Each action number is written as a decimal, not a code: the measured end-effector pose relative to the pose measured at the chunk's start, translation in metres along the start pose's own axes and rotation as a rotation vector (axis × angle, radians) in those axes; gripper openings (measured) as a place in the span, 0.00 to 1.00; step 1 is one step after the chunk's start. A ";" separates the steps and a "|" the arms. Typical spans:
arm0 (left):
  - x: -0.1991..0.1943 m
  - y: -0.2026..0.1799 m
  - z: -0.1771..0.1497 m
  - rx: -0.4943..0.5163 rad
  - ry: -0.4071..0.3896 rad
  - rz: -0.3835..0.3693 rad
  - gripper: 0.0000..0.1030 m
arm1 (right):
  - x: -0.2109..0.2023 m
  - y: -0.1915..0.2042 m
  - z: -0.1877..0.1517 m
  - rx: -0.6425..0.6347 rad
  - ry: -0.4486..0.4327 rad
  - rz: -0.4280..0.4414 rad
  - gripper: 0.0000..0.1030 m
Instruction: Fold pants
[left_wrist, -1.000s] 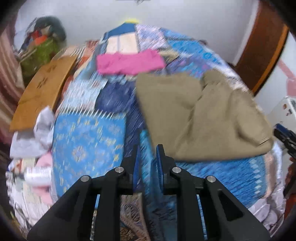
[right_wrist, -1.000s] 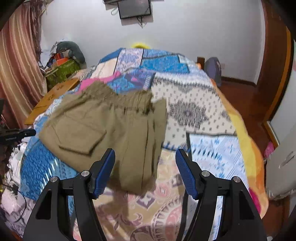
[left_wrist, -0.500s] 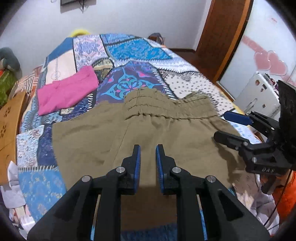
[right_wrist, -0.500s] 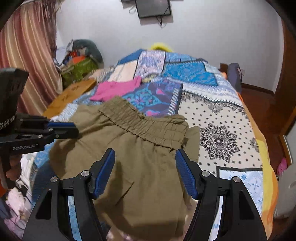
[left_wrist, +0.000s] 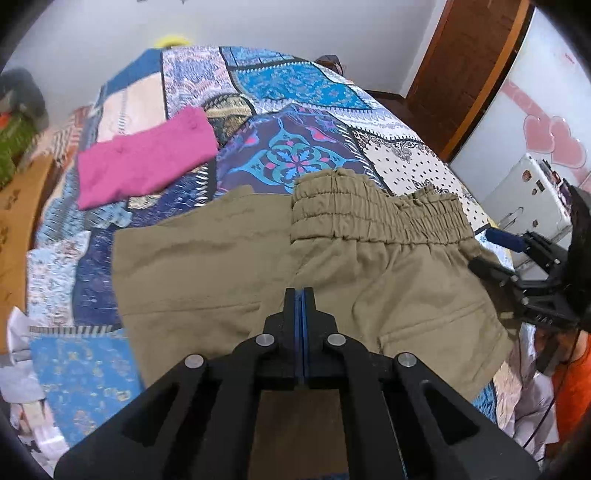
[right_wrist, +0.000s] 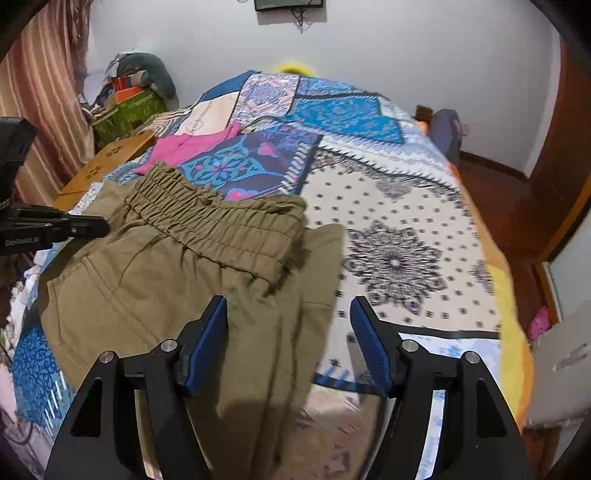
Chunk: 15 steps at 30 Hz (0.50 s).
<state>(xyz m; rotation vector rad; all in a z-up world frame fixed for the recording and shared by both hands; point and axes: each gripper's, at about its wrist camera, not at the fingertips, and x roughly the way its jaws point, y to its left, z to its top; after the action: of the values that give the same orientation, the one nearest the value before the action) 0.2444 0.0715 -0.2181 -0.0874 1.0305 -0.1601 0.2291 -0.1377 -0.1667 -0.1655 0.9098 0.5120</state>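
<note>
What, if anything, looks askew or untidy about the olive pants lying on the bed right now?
The olive pants lie bunched rather than flat: the elastic waistband runs crooked and ripples, and one corner of the fabric sticks out past it over the white patterned part of the quilt. Nothing looks torn or spilled.

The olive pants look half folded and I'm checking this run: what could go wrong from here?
1. The left gripper has just closed its jaws with no cloth visibly between them, so a pull may lift nothing.
2. The olive pants hang past the bed's near edge and could slide off.
3. The elastic waistband lies bunched, so a fold may come out crooked.
</note>
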 end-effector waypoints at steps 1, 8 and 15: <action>-0.004 0.001 -0.002 0.004 -0.005 0.013 0.04 | -0.002 -0.002 -0.001 0.005 0.019 -0.002 0.64; -0.036 0.018 -0.018 -0.003 -0.057 0.069 0.26 | -0.027 0.002 -0.005 0.003 0.023 -0.050 0.65; -0.055 0.036 -0.036 -0.056 -0.075 0.083 0.53 | -0.043 0.002 -0.006 0.054 -0.007 -0.027 0.65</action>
<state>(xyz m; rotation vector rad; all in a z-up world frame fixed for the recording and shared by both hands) 0.1884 0.1167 -0.1952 -0.1009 0.9621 -0.0524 0.2023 -0.1527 -0.1363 -0.1263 0.9124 0.4623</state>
